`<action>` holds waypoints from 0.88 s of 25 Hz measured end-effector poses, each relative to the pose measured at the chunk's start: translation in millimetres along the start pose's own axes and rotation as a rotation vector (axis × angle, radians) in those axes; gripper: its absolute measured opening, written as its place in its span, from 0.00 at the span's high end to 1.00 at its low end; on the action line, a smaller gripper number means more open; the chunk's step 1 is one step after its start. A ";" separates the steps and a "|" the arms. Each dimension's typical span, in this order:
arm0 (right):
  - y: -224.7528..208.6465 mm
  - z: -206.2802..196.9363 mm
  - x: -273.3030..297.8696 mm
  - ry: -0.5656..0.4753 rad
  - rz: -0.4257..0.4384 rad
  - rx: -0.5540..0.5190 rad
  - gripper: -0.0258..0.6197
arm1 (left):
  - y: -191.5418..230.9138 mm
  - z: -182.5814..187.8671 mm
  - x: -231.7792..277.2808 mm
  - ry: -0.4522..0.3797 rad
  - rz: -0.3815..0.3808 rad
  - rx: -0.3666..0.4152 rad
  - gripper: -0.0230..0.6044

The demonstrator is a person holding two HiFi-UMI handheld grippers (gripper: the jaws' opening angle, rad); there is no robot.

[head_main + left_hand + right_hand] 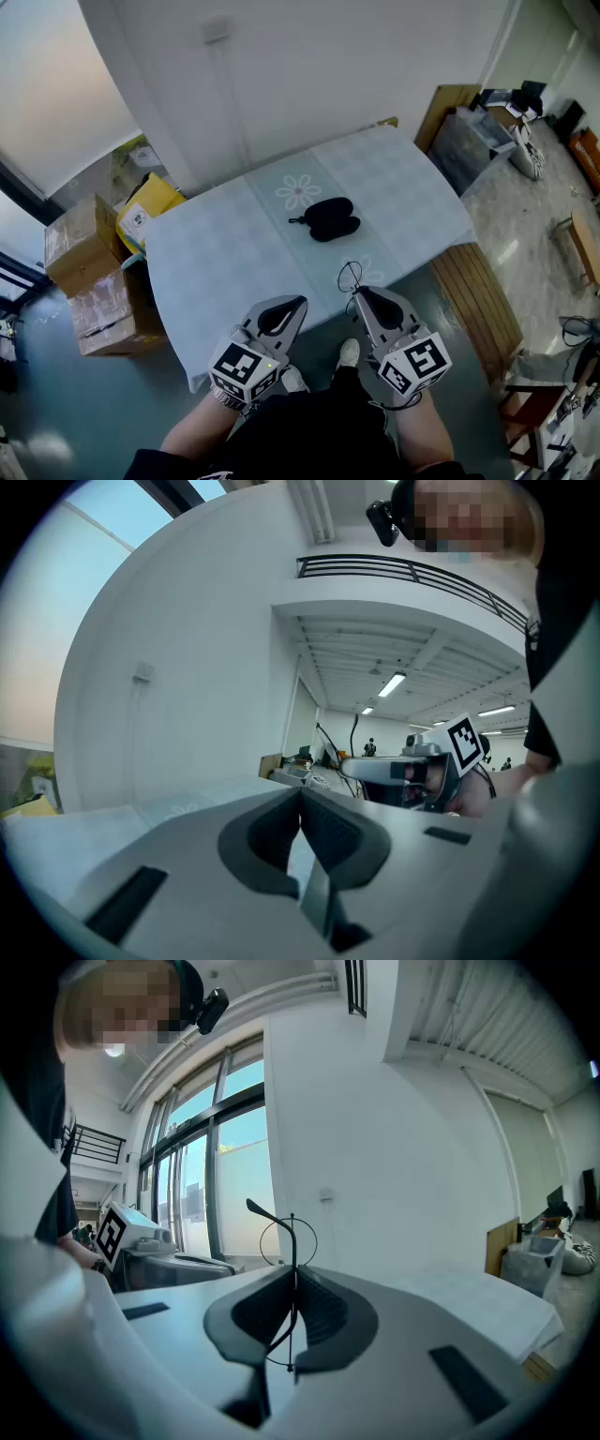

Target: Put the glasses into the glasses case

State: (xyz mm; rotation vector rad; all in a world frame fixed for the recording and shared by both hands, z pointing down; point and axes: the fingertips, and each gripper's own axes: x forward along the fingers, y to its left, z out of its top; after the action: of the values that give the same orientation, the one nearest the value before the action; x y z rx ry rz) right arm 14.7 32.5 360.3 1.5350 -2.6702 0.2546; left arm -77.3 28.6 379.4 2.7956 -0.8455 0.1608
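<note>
A black glasses case [324, 218] lies near the middle of the table [216, 253], which has a pale blue checked cloth; the case looks closed. My right gripper [361, 294] hovers over the table's near edge, shut on thin wire-framed glasses [351, 276]. In the right gripper view the glasses [290, 1241] stand upright, pinched between the jaws, with one round lens and a temple arm sticking up. My left gripper [299, 304] hangs beside it to the left, shut with nothing in it [300, 799]. Both grippers are well short of the case.
Cardboard boxes [86, 274] and a yellow bag [143, 212] sit on the floor left of the table. A wooden bench [480, 302] stands at the right. A white wall runs behind the table. Crates and clutter [480, 133] fill the far right.
</note>
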 end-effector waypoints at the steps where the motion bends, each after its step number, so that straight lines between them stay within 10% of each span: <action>1: 0.8 0.0 -0.5 0.000 0.000 -0.001 0.91 | -0.4 0.0 -0.8 -0.001 0.000 0.000 0.92; 22: -9.8 -3.2 -18.1 -0.008 0.000 0.021 0.91 | -19.6 -11.3 5.5 0.030 -0.003 0.025 0.92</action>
State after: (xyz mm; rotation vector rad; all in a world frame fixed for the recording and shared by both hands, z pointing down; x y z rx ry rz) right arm 32.1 43.7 362.3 1.5449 -2.6829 0.2784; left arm -62.2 44.2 387.9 2.8103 -0.8379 0.2139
